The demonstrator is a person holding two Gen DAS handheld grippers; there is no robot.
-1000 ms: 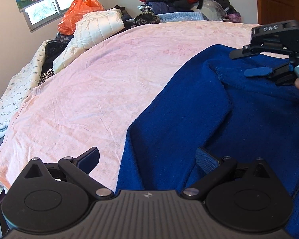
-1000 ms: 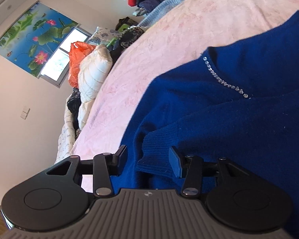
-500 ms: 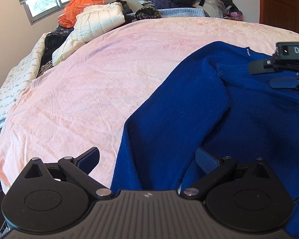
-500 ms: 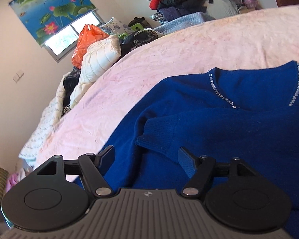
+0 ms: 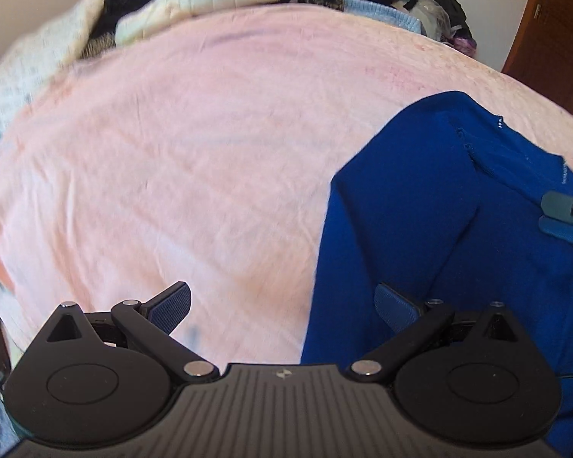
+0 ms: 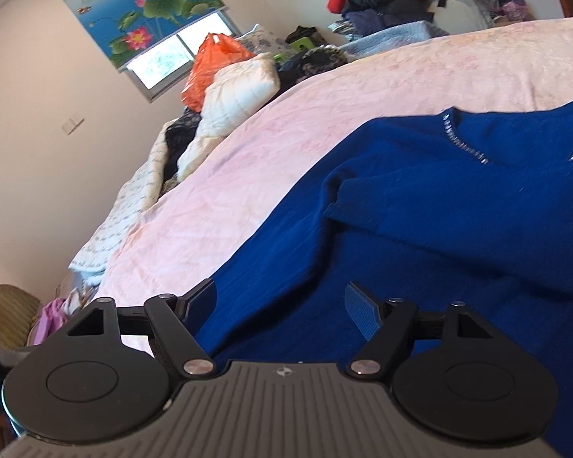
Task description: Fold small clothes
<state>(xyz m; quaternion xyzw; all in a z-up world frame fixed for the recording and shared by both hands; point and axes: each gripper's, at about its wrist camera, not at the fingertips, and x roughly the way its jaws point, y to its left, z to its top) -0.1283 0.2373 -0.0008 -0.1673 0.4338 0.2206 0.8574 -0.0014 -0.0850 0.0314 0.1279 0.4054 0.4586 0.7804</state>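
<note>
A royal-blue knit sweater (image 5: 458, 221) lies on a pink bedsheet (image 5: 172, 160), with a sleeve folded across its body (image 6: 439, 210) and a beaded neckline (image 6: 466, 145). My left gripper (image 5: 282, 305) is open and empty, low over the sweater's left edge. My right gripper (image 6: 282, 305) is open and empty above the sweater's lower left part. One of its fingers (image 5: 561, 225) shows at the right edge of the left wrist view.
Piled clothes, a white quilted jacket (image 6: 240, 95) and an orange bag (image 6: 210, 65) line the far side of the bed. A window with a lotus blind (image 6: 145, 15) is on the wall. A wooden door (image 5: 554, 30) stands at the right.
The left gripper has swung left, so more pink sheet shows. The right gripper has opened wider and pulled back and leveled above the sweater. The folded sleeve lies released.
</note>
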